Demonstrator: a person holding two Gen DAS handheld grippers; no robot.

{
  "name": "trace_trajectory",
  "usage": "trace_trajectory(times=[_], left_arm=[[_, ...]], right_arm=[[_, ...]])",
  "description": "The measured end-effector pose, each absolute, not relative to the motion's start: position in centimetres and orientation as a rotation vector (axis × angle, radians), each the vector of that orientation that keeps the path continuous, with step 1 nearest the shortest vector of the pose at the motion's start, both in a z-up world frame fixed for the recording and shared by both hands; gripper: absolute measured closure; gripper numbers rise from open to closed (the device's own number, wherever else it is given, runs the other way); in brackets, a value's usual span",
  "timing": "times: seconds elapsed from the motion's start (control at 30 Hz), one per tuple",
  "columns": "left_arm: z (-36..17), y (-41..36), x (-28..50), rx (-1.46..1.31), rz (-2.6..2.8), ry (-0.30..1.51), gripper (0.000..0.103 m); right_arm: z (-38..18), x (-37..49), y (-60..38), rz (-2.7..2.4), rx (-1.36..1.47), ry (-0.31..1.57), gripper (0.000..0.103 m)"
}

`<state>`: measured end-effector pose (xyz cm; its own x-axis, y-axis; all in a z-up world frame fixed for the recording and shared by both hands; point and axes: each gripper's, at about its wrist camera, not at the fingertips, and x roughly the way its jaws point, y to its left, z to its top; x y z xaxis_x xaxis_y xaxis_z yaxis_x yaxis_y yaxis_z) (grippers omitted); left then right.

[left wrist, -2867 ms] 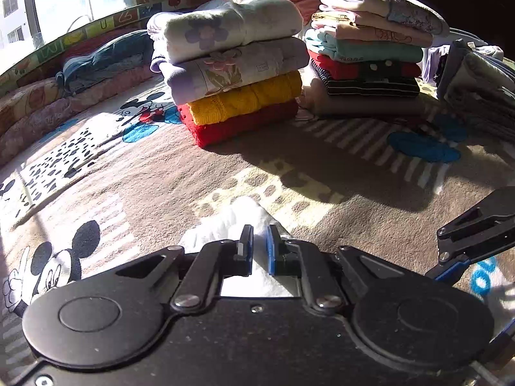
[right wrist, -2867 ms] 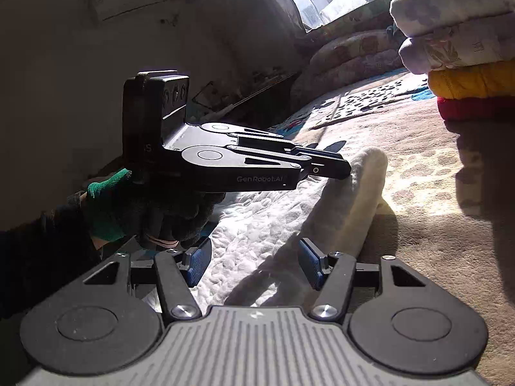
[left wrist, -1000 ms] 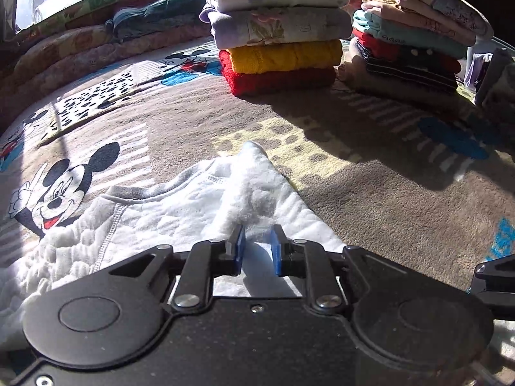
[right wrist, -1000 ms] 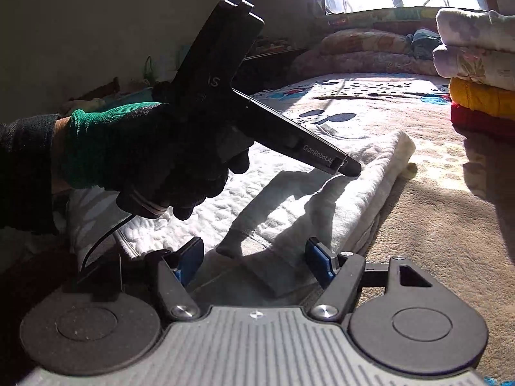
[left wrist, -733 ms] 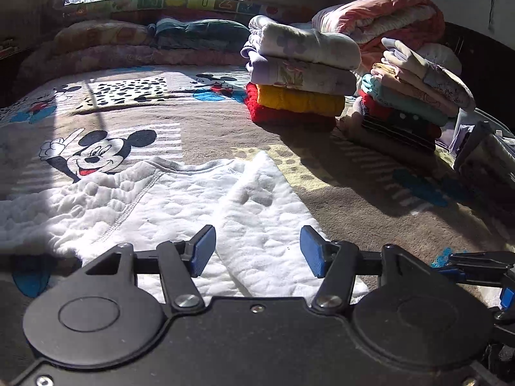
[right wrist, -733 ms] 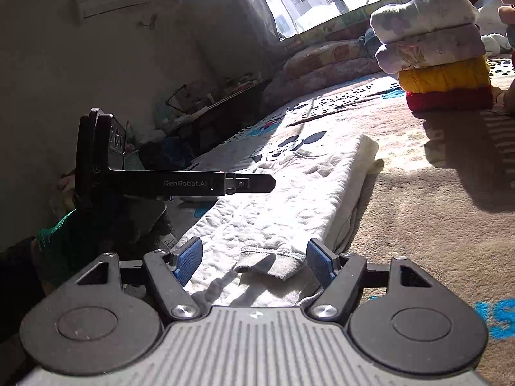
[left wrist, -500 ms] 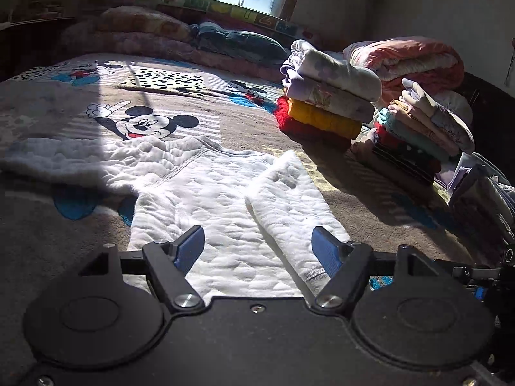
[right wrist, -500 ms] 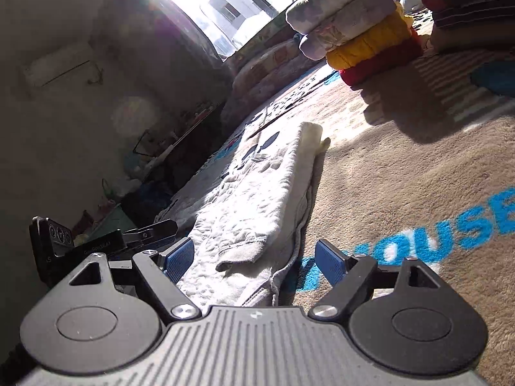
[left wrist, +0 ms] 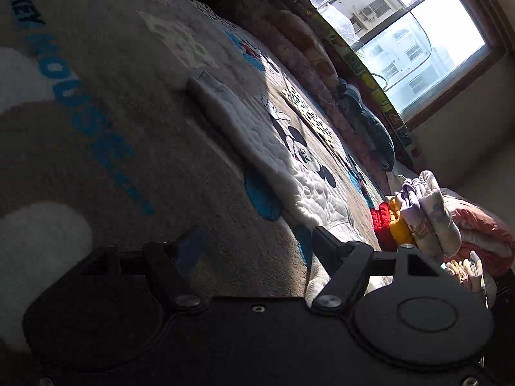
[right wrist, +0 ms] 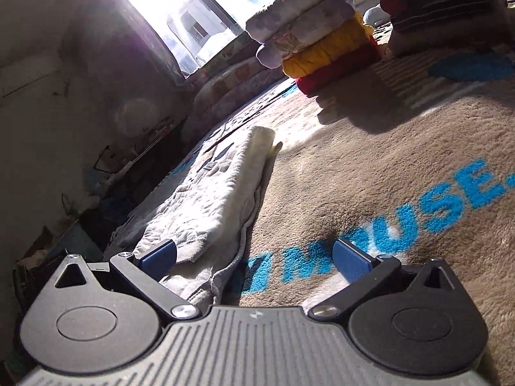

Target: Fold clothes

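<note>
White quilted cloth, a top (right wrist: 206,199), lies flat on the brown printed blanket (right wrist: 370,173). In the right wrist view it is a long, narrow shape, its long axis running from the near left away toward the far middle, with one side folded over into a thick rolled edge along its right. Its near hem sits just in front of the right gripper (right wrist: 254,259), whose blue-padded jaws stand wide apart and hold nothing; the left pad is over the hem, the right pad over the blue lettering.

The left wrist view is tilted hard. There a sleeve of the top (left wrist: 257,135) stretches across the blanket toward the far left. The left gripper (left wrist: 257,247) is spread wide and empty, low over the blanket beside the top.

Far right stands a stack of folded clothes (right wrist: 318,41), red at the bottom, then yellow, with pale pieces above, and a second, darker stack (right wrist: 450,9) beside it. Between the top and the stacks the blanket is bare. Pillows (right wrist: 231,90) line the far edge under a window (right wrist: 199,9).
</note>
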<state>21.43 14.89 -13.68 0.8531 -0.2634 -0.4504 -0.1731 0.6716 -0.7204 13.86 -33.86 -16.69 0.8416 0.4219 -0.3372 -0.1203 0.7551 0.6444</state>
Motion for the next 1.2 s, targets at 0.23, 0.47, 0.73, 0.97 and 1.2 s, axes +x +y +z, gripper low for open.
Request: trace_trajectory(times=[0.23,0.47,0.73,0.97,1.2], left_arm=[[-14.2,18.3,25.2,-0.960,-0.037,0.490,0.031],[-14.1,19.1,29.0,-0.982,-0.051,0.479,0.031],[-13.0,18.9,32.0,-0.925,-0.063,0.448,0.089],[-6.7,11.1,31.8,-0.596,-0.306,0.357,0.097],[-6.0,5.1,31.1,-0.425,-0.334,0.422,0.095]], right_arm=[[-16.9,13.6,-33.9,0.319,0.654,0.456,0.000],[-16.8,13.5,-33.7,0.312,0.646,0.450,0.000],[-16.9,13.6,-33.7,0.312,0.647,0.444,0.000],[-17.0,13.8,-33.8,0.317,0.656,0.437,0.000],[-17.0,13.6,-34.0,0.327,0.668,0.427,0.000]])
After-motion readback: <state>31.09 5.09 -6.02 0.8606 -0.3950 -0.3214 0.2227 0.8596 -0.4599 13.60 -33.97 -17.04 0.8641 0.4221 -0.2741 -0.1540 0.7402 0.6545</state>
